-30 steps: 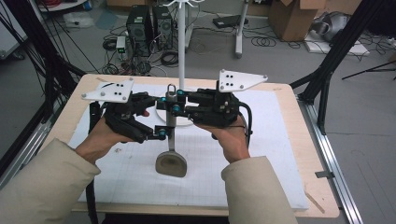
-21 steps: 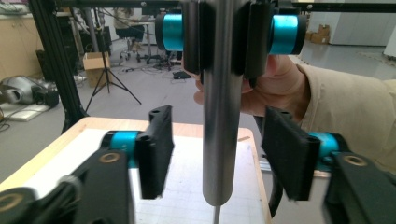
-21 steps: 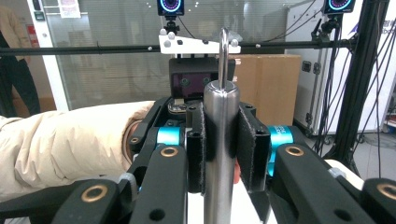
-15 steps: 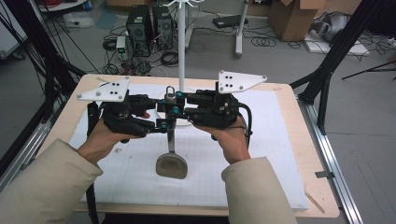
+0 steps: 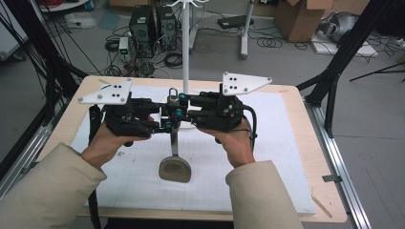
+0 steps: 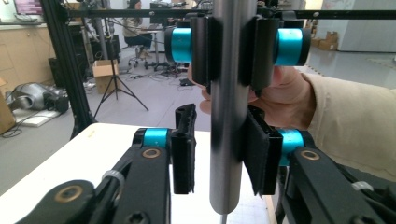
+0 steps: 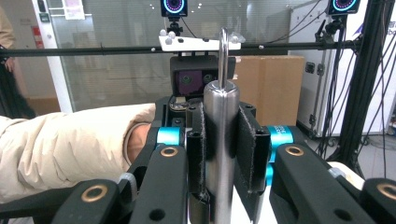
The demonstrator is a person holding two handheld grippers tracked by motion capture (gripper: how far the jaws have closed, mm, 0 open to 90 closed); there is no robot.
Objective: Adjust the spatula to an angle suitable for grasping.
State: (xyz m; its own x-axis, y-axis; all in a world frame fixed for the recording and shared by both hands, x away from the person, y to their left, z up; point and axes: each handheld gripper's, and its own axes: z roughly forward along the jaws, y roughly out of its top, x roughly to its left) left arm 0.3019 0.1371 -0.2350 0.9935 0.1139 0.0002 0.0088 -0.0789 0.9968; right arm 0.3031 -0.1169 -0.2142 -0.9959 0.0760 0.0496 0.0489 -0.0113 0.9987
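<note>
Jaws first: your right gripper (image 7: pixel 228 154) has its two black jaws clamped flat on the upper end of the utensil handle (image 7: pixel 220 140), a round, polished steel tube with a domed top and a thin wire hanging loop (image 7: pixel 223 51) standing up from it. Your left gripper (image 6: pixel 219 156) has just been closing around the same tube lower down; in the left gripper view one pad lies against the steel while the other jaw stands off it with a narrow gap showing, so that grip is not yet pressed home. Each jaw wears a matte black, fuzzy-looking pad, and behind the pads you can see turquoise anodised cylinders and black arms with brass-coloured bushings. From the high view the spatula (image 5: pixel 175 168) hangs upright between your two hands above the middle of the desk (image 5: pixel 329 210), its handle narrowing to a thin metal neck and ending in a broad, rounded, olive-grey blade that looks like smooth plastic or silicone, low over the white gridded mat (image 5: pixel 267 186). That mat is a pale sheet ruled with faint squares, lying on the light wood desk top. Grey three-cornered plates drilled with small holes sit atop both grippers. Behind the spatula a white pole (image 5: pixel 186 47) rises from a round base. No lettering or brand mark is legible on any of these parts.
</note>
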